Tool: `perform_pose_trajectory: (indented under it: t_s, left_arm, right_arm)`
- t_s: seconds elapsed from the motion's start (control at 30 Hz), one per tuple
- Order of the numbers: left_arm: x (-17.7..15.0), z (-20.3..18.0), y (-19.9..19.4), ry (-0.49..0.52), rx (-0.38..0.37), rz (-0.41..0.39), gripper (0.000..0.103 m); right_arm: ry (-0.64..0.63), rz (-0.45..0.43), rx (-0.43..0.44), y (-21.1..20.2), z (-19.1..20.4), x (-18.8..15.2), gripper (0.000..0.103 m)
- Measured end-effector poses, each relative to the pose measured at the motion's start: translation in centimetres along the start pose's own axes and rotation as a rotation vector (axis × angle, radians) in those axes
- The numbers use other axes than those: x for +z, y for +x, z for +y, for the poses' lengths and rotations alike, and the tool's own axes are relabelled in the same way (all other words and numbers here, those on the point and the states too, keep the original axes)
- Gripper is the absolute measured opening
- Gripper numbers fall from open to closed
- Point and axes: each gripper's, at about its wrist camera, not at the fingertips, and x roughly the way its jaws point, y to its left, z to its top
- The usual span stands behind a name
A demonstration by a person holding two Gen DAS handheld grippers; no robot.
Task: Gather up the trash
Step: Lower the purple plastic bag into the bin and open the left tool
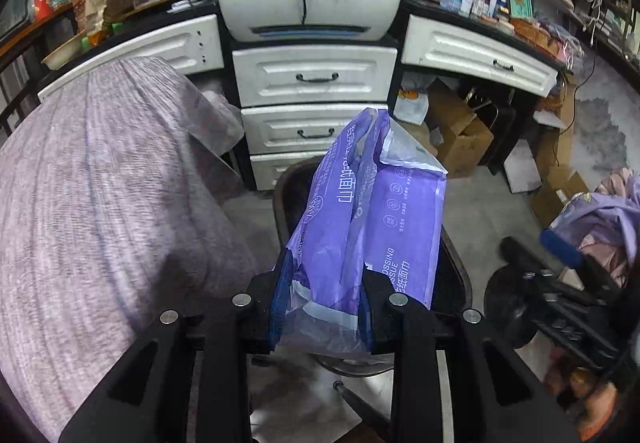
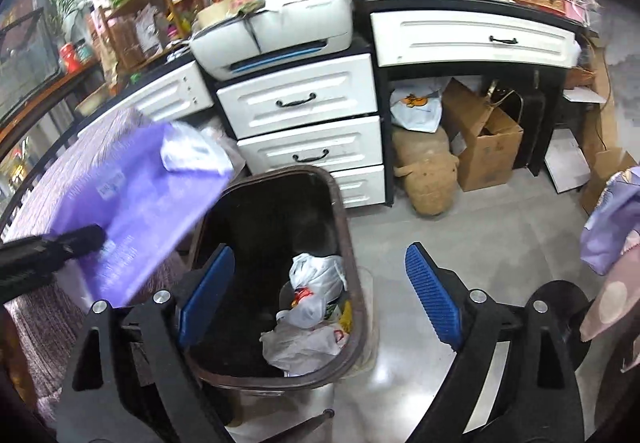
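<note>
My left gripper (image 1: 322, 299) is shut on an empty purple tissue wrapper (image 1: 372, 211) and holds it upright above the dark trash bin (image 1: 282, 195), which the wrapper mostly hides. In the right wrist view the same wrapper (image 2: 140, 195) shows blurred at the left, beside the brown-rimmed trash bin (image 2: 342, 203) on the floor. The bin holds crumpled white plastic bags (image 2: 308, 307). My right gripper (image 2: 320, 299) is open and empty, its blue pads (image 2: 432, 295) spread above the bin's near rim.
A purple-grey bed cover (image 1: 100, 203) fills the left. White drawers (image 2: 300, 99) and a printer (image 2: 276, 35) stand behind the bin. Cardboard boxes (image 2: 484, 139) and a burlap sack (image 2: 428, 171) sit under the cluttered desk. Clothes (image 2: 612, 227) hang at the right.
</note>
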Motion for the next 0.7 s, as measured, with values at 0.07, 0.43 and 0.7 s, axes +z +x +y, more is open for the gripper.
perform_pose_trajectory:
  t_s: [0.07, 0.43, 0.7]
  left_arm:
    - [0.2, -0.5, 0.9, 0.01, 0.002, 0.017, 0.029]
    - [0.4, -2.7, 5.0, 0.066, 0.01, 0.094, 0.04]
    - [-0.2, -2.4, 2.8, 0.064, 0.006, 0.043, 0.08]
  right_arm:
    - [0.013, -0.005, 0.001, -0.4, -0.5, 0.0, 0.087]
    - [0.032, -0.034, -0.008, -1.8, -1.1, 0.2, 0.087]
    - [0.014, -0.09, -0.044, -3.5, -0.8, 0.7, 0.092]
